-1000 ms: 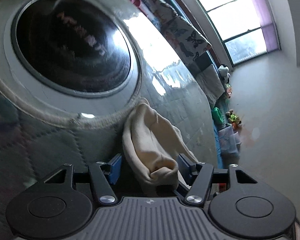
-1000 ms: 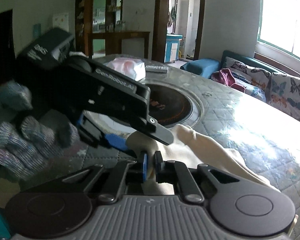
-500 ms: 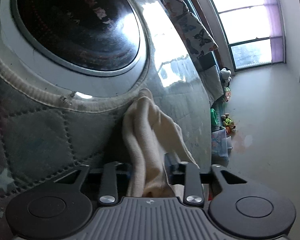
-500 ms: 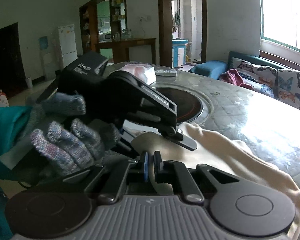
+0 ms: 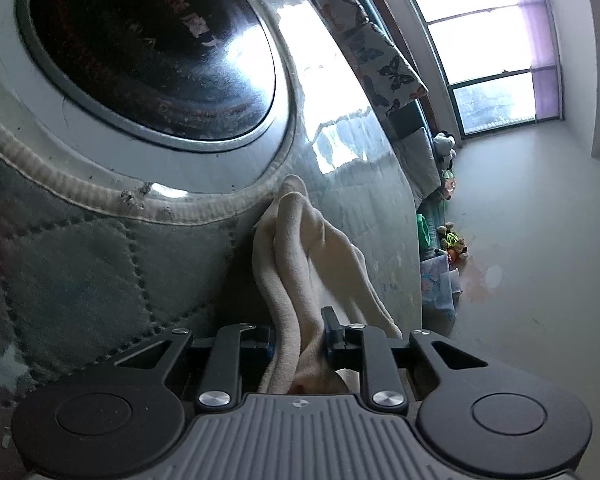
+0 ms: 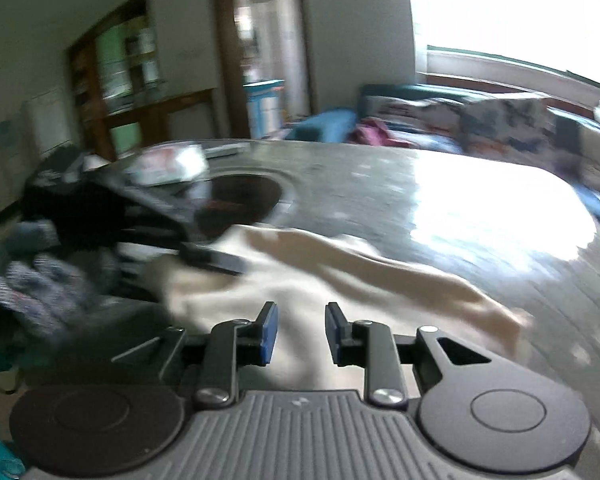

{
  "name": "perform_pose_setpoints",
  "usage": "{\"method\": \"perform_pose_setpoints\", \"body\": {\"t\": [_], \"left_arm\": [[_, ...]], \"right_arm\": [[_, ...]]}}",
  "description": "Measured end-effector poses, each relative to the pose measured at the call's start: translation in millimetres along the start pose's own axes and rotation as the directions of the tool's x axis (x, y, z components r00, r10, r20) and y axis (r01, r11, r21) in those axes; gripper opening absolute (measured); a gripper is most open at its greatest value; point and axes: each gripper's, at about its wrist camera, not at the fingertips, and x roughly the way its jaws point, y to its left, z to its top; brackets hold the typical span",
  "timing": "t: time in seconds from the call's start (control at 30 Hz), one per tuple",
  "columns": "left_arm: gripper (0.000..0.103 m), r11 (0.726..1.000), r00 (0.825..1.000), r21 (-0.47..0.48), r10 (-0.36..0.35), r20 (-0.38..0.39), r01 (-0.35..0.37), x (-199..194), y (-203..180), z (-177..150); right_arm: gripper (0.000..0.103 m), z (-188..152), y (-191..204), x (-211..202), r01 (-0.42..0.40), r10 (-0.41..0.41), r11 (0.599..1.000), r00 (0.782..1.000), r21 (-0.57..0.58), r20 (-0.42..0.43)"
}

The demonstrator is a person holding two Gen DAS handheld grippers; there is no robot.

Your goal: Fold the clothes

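Note:
A cream garment (image 5: 300,256) lies on a quilted grey table cover. In the left wrist view my left gripper (image 5: 300,340) is shut on a bunched edge of it, cloth filling the gap between the fingers. In the right wrist view, which is blurred, the cream garment (image 6: 340,280) stretches from left to right across the table. My right gripper (image 6: 298,332) is open just above the cloth and holds nothing. The left gripper (image 6: 208,258), in a gloved hand, grips the garment's left end.
A round dark glass plate (image 5: 148,48) is set in the table (image 6: 440,208) behind the garment. A white packet (image 6: 168,164) lies at the table's far side. A sofa with butterfly cushions (image 6: 480,120) stands under the window.
My right gripper has opened and let go of the garment, and pulled back. My left gripper closed on the cloth a second ago and still holds it.

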Motion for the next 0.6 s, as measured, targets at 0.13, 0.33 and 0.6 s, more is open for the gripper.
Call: {"method": "perform_pose_setpoints", "body": {"t": [0.13,0.33,0.6], "left_arm": [[0.021,0.998,1.000,0.064,0.024,0.014,-0.025,1.9,-5.5,-1.3],[0.020,0.994,0.999,0.099,0.040,0.028,-0.043,2.5,-12.1,-6.5],[0.021,0.990,0.998,0.126,0.057,0.041,-0.062,4.2,-19.6,-12.6]], "right_arm": [[0.036,-11.5,-36.0,-8.2,0.105,-0.107,0.988,0.994,0.111,0.006],[0.045,-17.0,-83.2,-7.3,0.191,-0.198,0.955,0.980,0.227,0.008],[0.045,-26.4,-125.6,5.8,0.205,-0.214,0.917,0.977,0.343,-0.011]]}}
